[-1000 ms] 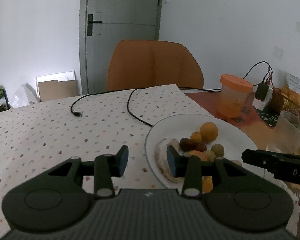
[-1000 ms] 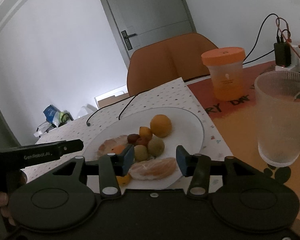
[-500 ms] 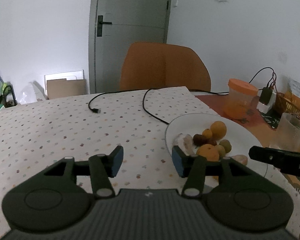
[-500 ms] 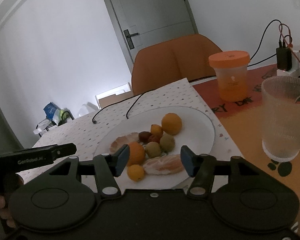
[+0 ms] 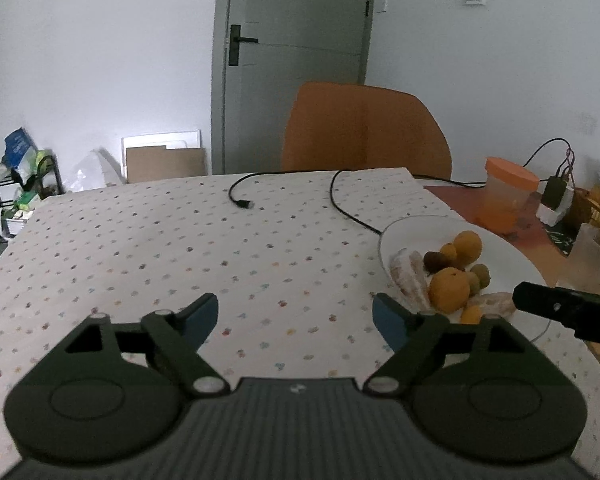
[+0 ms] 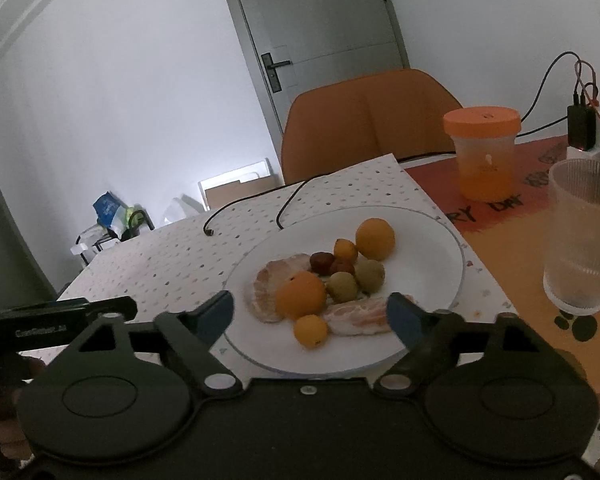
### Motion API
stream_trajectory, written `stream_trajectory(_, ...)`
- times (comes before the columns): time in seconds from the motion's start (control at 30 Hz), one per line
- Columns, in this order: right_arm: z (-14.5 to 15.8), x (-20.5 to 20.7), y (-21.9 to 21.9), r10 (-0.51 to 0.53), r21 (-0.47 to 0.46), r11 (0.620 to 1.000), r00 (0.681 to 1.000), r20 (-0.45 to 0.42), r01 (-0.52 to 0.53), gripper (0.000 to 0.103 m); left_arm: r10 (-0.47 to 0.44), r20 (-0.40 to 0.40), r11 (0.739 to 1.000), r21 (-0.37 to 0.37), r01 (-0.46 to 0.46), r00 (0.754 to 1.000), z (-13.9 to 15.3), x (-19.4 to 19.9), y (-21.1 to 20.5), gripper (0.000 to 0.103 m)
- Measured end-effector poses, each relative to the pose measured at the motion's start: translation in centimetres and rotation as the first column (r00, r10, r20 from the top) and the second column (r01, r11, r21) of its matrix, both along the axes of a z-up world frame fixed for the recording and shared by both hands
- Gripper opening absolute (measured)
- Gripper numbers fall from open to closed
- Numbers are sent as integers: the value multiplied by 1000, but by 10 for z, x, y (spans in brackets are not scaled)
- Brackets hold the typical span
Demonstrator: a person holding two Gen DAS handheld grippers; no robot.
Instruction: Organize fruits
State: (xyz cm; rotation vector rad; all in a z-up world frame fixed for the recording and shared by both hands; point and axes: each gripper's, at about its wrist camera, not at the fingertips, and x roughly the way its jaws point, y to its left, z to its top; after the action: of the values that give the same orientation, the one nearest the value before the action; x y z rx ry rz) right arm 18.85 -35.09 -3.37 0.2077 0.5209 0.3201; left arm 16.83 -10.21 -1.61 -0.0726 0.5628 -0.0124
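First, on the left wrist view, we see the left gripper (image 5: 296, 316) spread wide, empty, above the dotted tablecloth (image 5: 180, 248). Next, on the right wrist view, our right gripper (image 6: 311, 312) gapes wide, holding nothing; fruits (image 6: 301, 295) lie on the white plate (image 6: 432, 248).
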Motion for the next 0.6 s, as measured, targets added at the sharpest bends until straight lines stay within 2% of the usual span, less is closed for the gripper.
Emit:
stream_trajectory(0.1,2,-2,5,2,1,1000,1000,-12,-2,97,13,5,1000,4,-13,1000,2,-8,6,84)
stream_trajectory(0.27,6,-8,13,14,-12,1000,1000,-2,-14,102,41,12,999,15,-41,999,5,-20,16,88)
stream_trajectory(0.6,16,-24,28,60,-16,998,998,6,-59,103,91,-2,996,21,-90,996,14,-43,30,97)
